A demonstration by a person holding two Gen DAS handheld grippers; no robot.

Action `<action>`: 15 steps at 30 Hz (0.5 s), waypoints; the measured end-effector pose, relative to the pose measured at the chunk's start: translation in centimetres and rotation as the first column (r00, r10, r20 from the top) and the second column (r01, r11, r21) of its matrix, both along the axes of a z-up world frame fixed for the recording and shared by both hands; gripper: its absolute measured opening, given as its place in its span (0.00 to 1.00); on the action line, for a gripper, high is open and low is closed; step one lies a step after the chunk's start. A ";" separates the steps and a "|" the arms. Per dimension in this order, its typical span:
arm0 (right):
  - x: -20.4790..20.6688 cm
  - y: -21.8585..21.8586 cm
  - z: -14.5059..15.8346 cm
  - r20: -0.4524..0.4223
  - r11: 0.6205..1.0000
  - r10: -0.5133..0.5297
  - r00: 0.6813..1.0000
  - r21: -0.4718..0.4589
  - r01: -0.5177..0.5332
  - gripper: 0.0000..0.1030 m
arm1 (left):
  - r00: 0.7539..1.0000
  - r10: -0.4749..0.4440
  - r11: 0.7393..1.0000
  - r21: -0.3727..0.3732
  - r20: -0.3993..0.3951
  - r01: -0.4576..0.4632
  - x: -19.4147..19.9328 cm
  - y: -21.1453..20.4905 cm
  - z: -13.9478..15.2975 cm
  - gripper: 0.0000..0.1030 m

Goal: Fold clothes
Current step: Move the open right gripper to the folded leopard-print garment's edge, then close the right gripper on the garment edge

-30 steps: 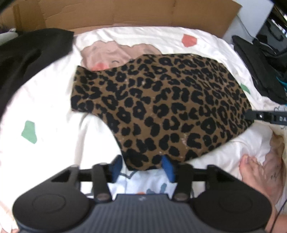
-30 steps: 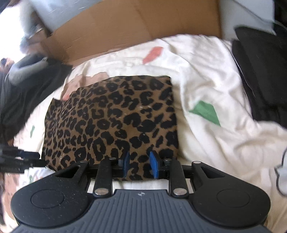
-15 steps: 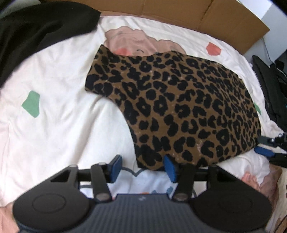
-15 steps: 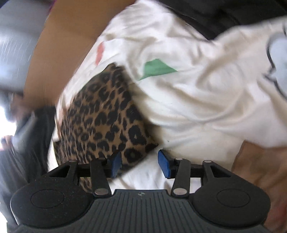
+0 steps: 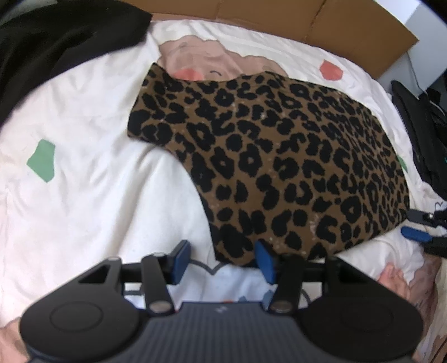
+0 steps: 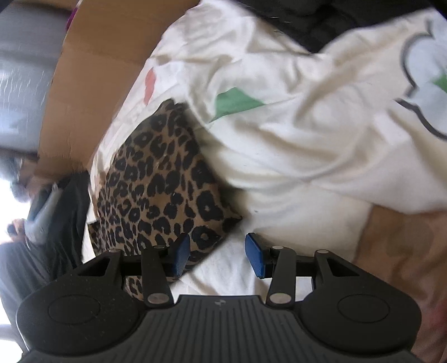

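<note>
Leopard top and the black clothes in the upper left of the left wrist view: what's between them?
Only bare white sheet separates the leopard top from the black clothes, as the left wrist view shows.

Leopard-print garment (image 5: 279, 156): brown ground, black rosette spots, all over. Same print in right wrist view (image 6: 156, 190).

Bedsheet (image 5: 92, 195) under garment: cream-white, printed with scattered patches. Green patch (image 5: 41, 160) left of garment; coral-red patch (image 5: 331, 70) beyond garment's far edge; pale pink cartoon figure (image 5: 206, 60) with red cheek, partly under garment's far-left corner.

Black cloth (image 5: 56, 39) far left of garment. Brown cardboard (image 5: 307, 19) behind garment.

Left gripper (image 5: 222, 262): black body, blue pads. Right gripper (image 6: 218, 255): black body, blue pads.
</note>
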State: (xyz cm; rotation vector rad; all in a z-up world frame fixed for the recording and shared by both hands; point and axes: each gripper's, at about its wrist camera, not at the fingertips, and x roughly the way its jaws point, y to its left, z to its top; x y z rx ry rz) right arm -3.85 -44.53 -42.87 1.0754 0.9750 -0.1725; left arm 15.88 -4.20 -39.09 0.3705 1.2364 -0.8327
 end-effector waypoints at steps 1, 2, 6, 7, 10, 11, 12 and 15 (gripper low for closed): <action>0.2 0.1 0.1 0.000 1.000 0.007 1.000 -0.003 -0.007 0.49 | 1.000 -0.001 1.000 0.000 -0.001 0.001 0.0 0.0 0.0 0.54; 0.4 0.1 0.2 -0.001 1.000 0.013 1.000 -0.005 -0.013 0.50 | 1.000 -0.001 1.000 0.000 -0.004 0.001 0.1 0.0 -0.1 0.54; 0.5 0.0 0.8 -0.019 0.998 0.050 0.999 -0.029 -0.051 0.49 | 1.000 -0.012 1.000 -0.002 0.001 0.012 0.1 0.0 -0.2 0.54; 0.5 -0.1 1.0 -0.030 0.998 0.058 0.998 -0.038 -0.059 0.49 | 1.000 -0.016 1.000 -0.002 0.004 0.016 0.0 0.0 -0.2 0.54; -0.3 -0.7 1.5 -0.033 0.998 0.056 0.998 -0.039 -0.057 0.49 | 1.000 -0.012 1.000 -0.003 0.008 0.012 -0.1 -0.3 -0.3 0.54; -0.5 -0.8 1.5 -0.033 0.998 0.050 0.998 -0.033 -0.051 0.49 | 1.000 -0.010 1.000 -0.004 0.010 0.010 -0.1 -0.3 -0.3 0.54; -0.6 -0.8 1.3 -0.033 0.999 0.044 0.999 -0.028 -0.045 0.49 | 1.000 -0.008 1.000 -0.003 0.011 0.008 -0.2 -0.3 -0.3 0.54; -0.5 -0.8 0.6 -0.022 1.000 0.021 1.000 -0.015 -0.022 0.49 | 1.000 -0.005 1.000 -0.001 0.012 0.005 -0.2 -0.5 -0.3 0.54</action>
